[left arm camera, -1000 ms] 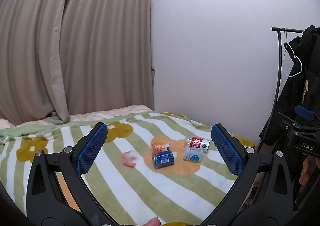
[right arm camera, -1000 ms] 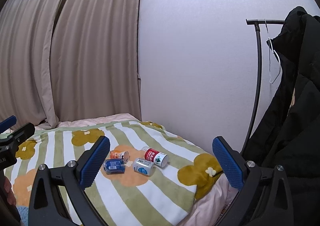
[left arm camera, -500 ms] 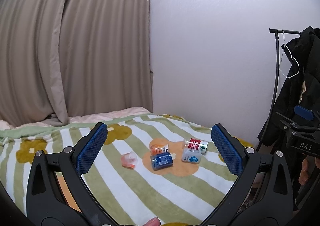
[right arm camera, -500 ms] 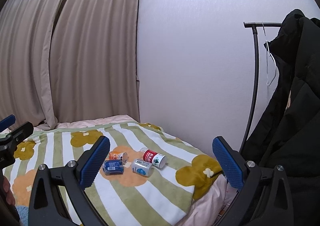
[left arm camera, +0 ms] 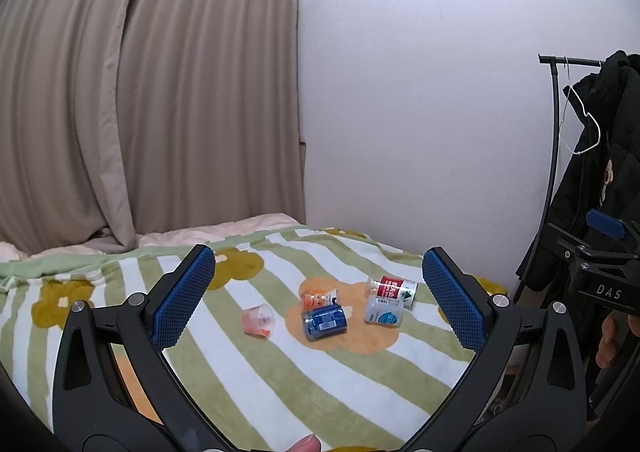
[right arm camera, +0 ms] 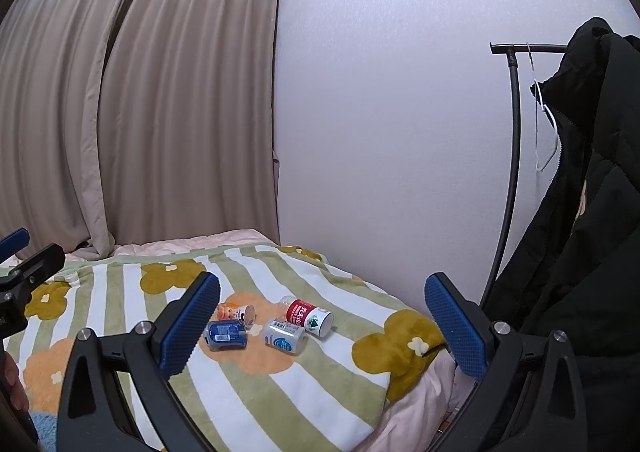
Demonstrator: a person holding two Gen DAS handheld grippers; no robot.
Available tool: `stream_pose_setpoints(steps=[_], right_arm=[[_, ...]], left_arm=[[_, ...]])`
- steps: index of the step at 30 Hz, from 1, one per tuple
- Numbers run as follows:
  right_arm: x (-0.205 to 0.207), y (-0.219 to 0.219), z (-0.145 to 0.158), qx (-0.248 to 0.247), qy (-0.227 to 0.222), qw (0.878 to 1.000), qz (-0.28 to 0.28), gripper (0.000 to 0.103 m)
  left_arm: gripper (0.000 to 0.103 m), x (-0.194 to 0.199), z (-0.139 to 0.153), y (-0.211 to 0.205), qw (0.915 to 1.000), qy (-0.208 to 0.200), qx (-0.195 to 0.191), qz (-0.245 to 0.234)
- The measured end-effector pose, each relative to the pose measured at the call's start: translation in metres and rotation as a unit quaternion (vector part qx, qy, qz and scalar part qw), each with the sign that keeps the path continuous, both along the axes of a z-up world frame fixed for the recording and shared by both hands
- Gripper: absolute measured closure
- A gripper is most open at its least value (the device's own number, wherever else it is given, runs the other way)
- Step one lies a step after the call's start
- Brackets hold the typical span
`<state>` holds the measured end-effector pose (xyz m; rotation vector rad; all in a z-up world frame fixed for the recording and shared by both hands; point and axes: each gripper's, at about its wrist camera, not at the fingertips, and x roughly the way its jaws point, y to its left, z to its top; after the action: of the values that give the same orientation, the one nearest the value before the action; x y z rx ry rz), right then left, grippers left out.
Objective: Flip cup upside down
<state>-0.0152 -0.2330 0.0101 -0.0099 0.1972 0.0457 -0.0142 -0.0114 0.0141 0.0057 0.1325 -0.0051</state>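
A small clear pink-tinted cup (left arm camera: 258, 323) lies on its side on the striped flower blanket (left arm camera: 248, 380). To its right lie an orange container (left arm camera: 318, 298), a blue one (left arm camera: 324, 326), a clear one with a blue label (left arm camera: 383, 312) and a red-labelled one (left arm camera: 394, 288). My left gripper (left arm camera: 318, 258) hangs open well short of them, holding nothing. My right gripper (right arm camera: 323, 280) is also open and holds nothing. In the right wrist view the blue (right arm camera: 225, 335), orange (right arm camera: 232, 311), clear (right arm camera: 285, 336) and red-labelled (right arm camera: 308, 315) containers show; the pink cup is hidden.
Beige curtains (left arm camera: 140, 92) and a white wall (left arm camera: 420, 112) stand behind the bed. A black coat (right arm camera: 580, 252) hangs on a rack (right arm camera: 514, 156) at the right. The blanket's edge (right arm camera: 384, 392) drops off near the right gripper. A hand (left arm camera: 612, 336) holds the other gripper.
Both views have shifted only slightly. The containers on the blanket have not moved, and both grippers stay open.
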Motion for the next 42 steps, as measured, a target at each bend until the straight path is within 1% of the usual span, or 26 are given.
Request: stream_pose_setpoints(steps=[8, 12, 14, 17, 19, 21, 23, 25, 26, 29, 30, 31, 33, 35, 37, 38, 39, 40, 41, 42], right_arm=[[0.005, 0.003, 0.000, -0.004, 0.004, 1.000, 0.001, 0.001], [0.022, 0.009, 0.003, -0.008, 0.010, 1.000, 0.023, 0.001], [0.036, 0.016, 0.006, -0.019, 0.009, 0.999, 0.035, 0.001], [0.070, 0.032, 0.011, -0.052, 0.017, 0.996, 0.073, 0.001], [0.103, 0.048, 0.014, -0.083, 0.031, 0.990, 0.110, 0.001], [0.135, 0.064, 0.012, -0.110, 0.045, 0.983, 0.140, 0.001], [0.171, 0.083, 0.006, -0.137, 0.069, 0.973, 0.171, 0.001], [0.210, 0.106, -0.006, -0.162, 0.095, 0.960, 0.208, 0.001], [0.223, 0.115, -0.012, -0.169, 0.102, 0.955, 0.222, 0.001], [0.275, 0.146, -0.038, -0.199, 0.144, 0.930, 0.273, 0.001], [0.294, 0.158, -0.050, -0.214, 0.162, 0.920, 0.286, 0.001], [0.308, 0.167, -0.061, -0.225, 0.176, 0.912, 0.294, 0.001], [0.337, 0.184, -0.089, -0.243, 0.208, 0.894, 0.313, 0.001], [0.362, 0.199, -0.116, -0.258, 0.245, 0.876, 0.326, 0.001], [0.382, 0.212, -0.145, -0.278, 0.280, 0.857, 0.333, 0.002], [0.389, 0.218, -0.157, -0.286, 0.294, 0.848, 0.336, 0.005], [0.395, 0.224, -0.170, -0.294, 0.300, 0.843, 0.335, 0.007], [0.402, 0.230, -0.183, -0.300, 0.314, 0.835, 0.336, 0.008], [0.406, 0.234, -0.192, -0.302, 0.322, 0.831, 0.339, 0.012], [0.410, 0.238, -0.200, -0.303, 0.330, 0.825, 0.344, 0.013]], left_arm=[[0.000, 0.009, -0.004, 0.004, 0.9999, 0.011, -0.002, -0.003], [0.000, 0.027, -0.009, 0.014, 0.9993, 0.037, -0.006, -0.003], [0.000, 0.042, -0.012, 0.022, 0.9984, 0.056, -0.010, 0.002], [0.000, 0.067, -0.016, 0.036, 0.9969, 0.077, -0.011, 0.008], [0.000, 0.088, -0.019, 0.046, 0.9958, 0.090, -0.014, 0.008], [0.000, 0.112, -0.023, 0.056, 0.9934, 0.113, -0.019, 0.005], [0.000, 0.145, -0.031, 0.067, 0.9883, 0.150, -0.028, -0.004], [0.000, 0.172, -0.040, 0.075, 0.9837, 0.176, -0.037, -0.010], [0.000, 0.183, -0.046, 0.078, 0.9819, 0.185, -0.040, -0.011], [0.000, 0.224, -0.068, 0.086, 0.9736, 0.224, -0.045, -0.007], [0.000, 0.239, -0.077, 0.089, 0.9691, 0.242, -0.048, -0.006], [0.000, 0.250, -0.085, 0.091, 0.9650, 0.257, -0.052, -0.006], [0.000, 0.272, -0.105, 0.097, 0.9566, 0.283, -0.068, -0.003], [0.000, 0.287, -0.125, 0.104, 0.9470, 0.308, -0.090, -0.008], [0.000, 0.296, -0.142, 0.107, 0.9395, 0.326, -0.104, -0.009], [0.000, 0.300, -0.150, 0.109, 0.9363, 0.334, -0.109, -0.010], [0.000, 0.304, -0.157, 0.110, 0.9334, 0.341, -0.111, -0.010], [0.000, 0.307, -0.165, 0.110, 0.9300, 0.350, -0.111, -0.010], [0.000, 0.309, -0.172, 0.111, 0.9268, 0.359, -0.111, -0.010], [0.000, 0.312, -0.177, 0.111, 0.9244, 0.365, -0.111, -0.009]])
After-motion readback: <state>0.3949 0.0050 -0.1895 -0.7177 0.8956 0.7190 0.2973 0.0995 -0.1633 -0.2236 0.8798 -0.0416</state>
